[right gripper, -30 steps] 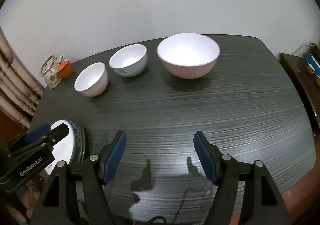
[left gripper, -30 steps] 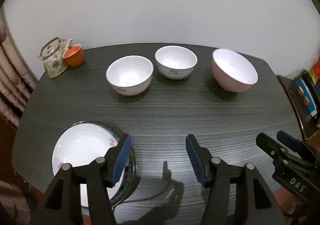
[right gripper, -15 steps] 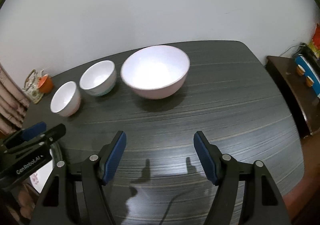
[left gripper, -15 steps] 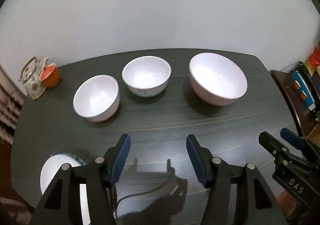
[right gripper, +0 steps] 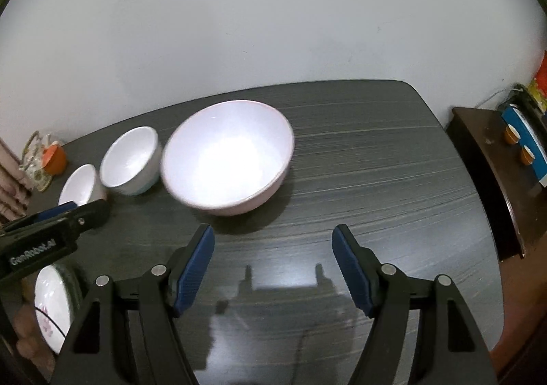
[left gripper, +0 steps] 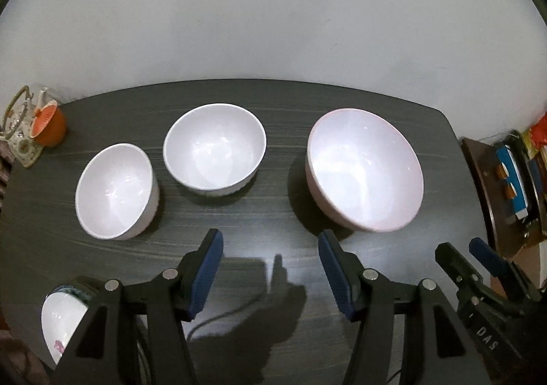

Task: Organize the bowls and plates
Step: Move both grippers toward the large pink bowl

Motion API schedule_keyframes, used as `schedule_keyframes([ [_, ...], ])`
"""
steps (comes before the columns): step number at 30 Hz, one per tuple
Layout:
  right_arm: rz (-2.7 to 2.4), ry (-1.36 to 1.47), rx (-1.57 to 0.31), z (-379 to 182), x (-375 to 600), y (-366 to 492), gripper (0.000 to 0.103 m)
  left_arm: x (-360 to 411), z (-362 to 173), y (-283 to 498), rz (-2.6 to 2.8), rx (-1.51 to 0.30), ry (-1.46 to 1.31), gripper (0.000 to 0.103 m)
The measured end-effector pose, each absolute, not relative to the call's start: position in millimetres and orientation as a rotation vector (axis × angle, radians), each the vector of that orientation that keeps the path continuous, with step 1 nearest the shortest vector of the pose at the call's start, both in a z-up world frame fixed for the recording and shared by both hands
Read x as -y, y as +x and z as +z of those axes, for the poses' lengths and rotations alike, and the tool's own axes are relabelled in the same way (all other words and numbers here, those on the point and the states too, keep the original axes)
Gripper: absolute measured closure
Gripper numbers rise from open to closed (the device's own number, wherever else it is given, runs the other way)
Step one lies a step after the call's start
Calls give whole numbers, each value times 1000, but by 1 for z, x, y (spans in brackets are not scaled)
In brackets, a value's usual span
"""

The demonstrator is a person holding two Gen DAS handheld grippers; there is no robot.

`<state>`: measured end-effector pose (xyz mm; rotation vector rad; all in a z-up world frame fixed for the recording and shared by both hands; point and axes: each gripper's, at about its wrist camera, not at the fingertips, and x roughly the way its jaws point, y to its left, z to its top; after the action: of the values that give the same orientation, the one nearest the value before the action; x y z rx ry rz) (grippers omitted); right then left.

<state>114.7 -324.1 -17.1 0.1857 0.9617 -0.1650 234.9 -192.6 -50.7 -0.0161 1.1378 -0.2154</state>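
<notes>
Three bowls stand in a row on the dark table (left gripper: 239,241): a small white bowl (left gripper: 114,191) at the left, a second white bowl (left gripper: 214,149) in the middle, and a large pink bowl (left gripper: 364,169) at the right. My left gripper (left gripper: 270,248) hovers open and empty just in front of them, between the middle and pink bowls. In the right wrist view the pink bowl (right gripper: 227,157) sits just beyond my right gripper (right gripper: 273,243), which is open and empty. A stack of plates (right gripper: 53,308) lies at the near left corner, partly hidden by my left gripper.
A patterned teapot (left gripper: 18,133) and an orange cup (left gripper: 49,125) stand at the table's far left corner. A dark side cabinet (right gripper: 492,162) with boxes and small cups stands to the right of the table. A white wall runs behind.
Both grippers moved rightward and toward the bowls. The bowls now look nearer and larger, and the plate stack has slid to the lower left corner. The jaws kept their spacing.
</notes>
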Motion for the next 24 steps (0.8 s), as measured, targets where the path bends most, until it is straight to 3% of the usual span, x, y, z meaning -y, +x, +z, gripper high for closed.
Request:
schedule_keyframes([
  [9, -157, 362, -1053, -39, 369, 167, 34, 206, -76, 279, -246, -1257, -121, 44],
  [24, -177, 348, -1167, -75, 376, 215, 36, 235, -123, 310, -235, -1379, -138, 44],
])
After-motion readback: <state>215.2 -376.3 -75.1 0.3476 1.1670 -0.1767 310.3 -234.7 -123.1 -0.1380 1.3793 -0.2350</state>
